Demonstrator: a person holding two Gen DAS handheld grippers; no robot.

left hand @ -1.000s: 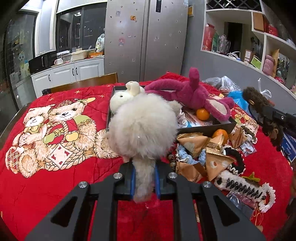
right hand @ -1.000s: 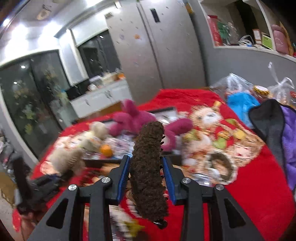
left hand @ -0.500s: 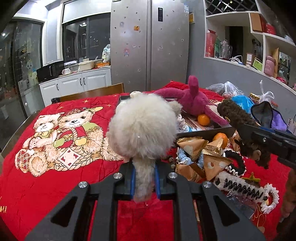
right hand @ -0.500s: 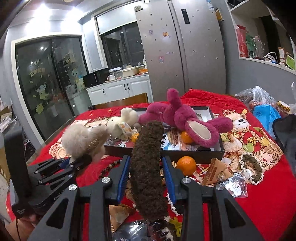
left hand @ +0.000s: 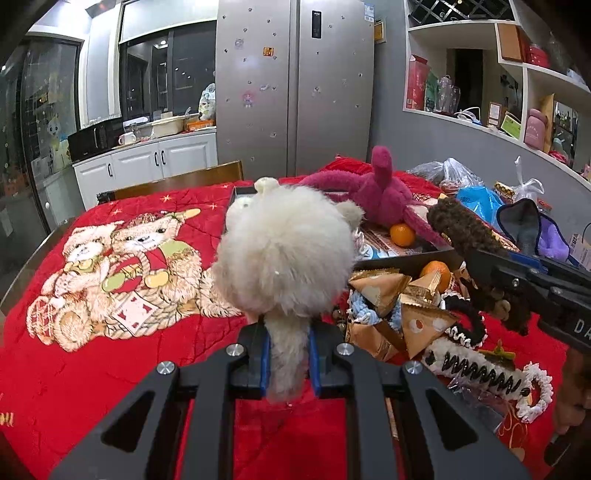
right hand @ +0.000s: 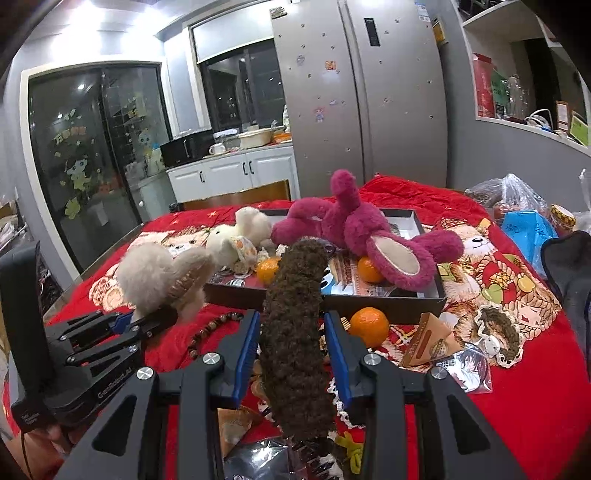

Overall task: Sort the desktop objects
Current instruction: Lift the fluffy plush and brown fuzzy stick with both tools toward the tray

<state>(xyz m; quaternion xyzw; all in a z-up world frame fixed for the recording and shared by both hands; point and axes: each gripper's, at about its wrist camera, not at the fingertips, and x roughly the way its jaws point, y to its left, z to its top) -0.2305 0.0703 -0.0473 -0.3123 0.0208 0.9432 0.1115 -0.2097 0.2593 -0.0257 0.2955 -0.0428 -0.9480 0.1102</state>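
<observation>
Wall: grey; silver fridge (left hand: 295,85) straight ahead of the tool
Cabinets: white cupboards (left hand: 147,162) ahead-left; dark glass door (right hand: 92,155) further left
Shelves: white shelving (left hand: 498,74) ahead-right
Light: ceiling lamps (right hand: 92,18) overhead

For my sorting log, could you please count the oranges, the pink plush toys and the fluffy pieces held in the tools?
oranges: 3
pink plush toy: 1
Fluffy pieces held: 2, the white fluffy piece in the left tool and the brown fluffy piece in the right tool
Total: 6
</observation>
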